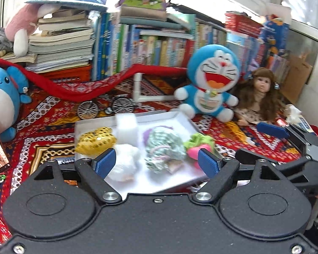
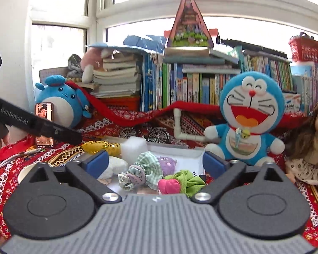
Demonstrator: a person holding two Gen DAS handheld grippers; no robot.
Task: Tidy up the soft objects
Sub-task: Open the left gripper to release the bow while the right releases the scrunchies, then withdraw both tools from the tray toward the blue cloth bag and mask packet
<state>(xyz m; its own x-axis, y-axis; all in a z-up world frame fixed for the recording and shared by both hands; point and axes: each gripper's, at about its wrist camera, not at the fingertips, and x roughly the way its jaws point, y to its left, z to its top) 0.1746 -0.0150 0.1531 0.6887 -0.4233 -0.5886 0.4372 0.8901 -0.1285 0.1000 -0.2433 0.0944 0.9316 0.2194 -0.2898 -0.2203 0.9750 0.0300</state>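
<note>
Two grippers hang over one white tray (image 1: pixel 89 124), both with jaws spread wide and nothing pinched between them. Nearest the left gripper (image 1: pixel 156 163), a white fluffy ball (image 1: pixel 125 163) lies just inside its left jaw, and a green checked scrunchie bundle (image 1: pixel 165 148) sits between the jaws toward the right one, its long axis running away from the camera. The pink and green soft toy (image 1: pixel 199 146) lies close by the right jaw, at the tray's right edge.

From the right gripper (image 2: pixel 154 163), that same checked bundle (image 2: pixel 144 169) lies between the jaws, slightly left of centre, with the pink and green toy (image 2: pixel 180 182) nearer its right jaw, so this hand looks the better placed for that one. A small purple plush (image 2: pixel 166 163) sits just behind the bundle. Farther in, a white foam cube (image 1: pixel 126 127) stands beyond the jaws, and a gold sequinned piece (image 1: pixel 95 140) lies past the left jaw over the tray's left rim.

The tray is crowded, with little bare floor left, probably only at its far right part; motion blur makes that uncertain. Beyond it a blue cat plush (image 1: pixel 212 78) and a doll (image 1: pixel 258 97) close off the far right of the patterned desk cloth (image 1: pixel 44 131).
</note>
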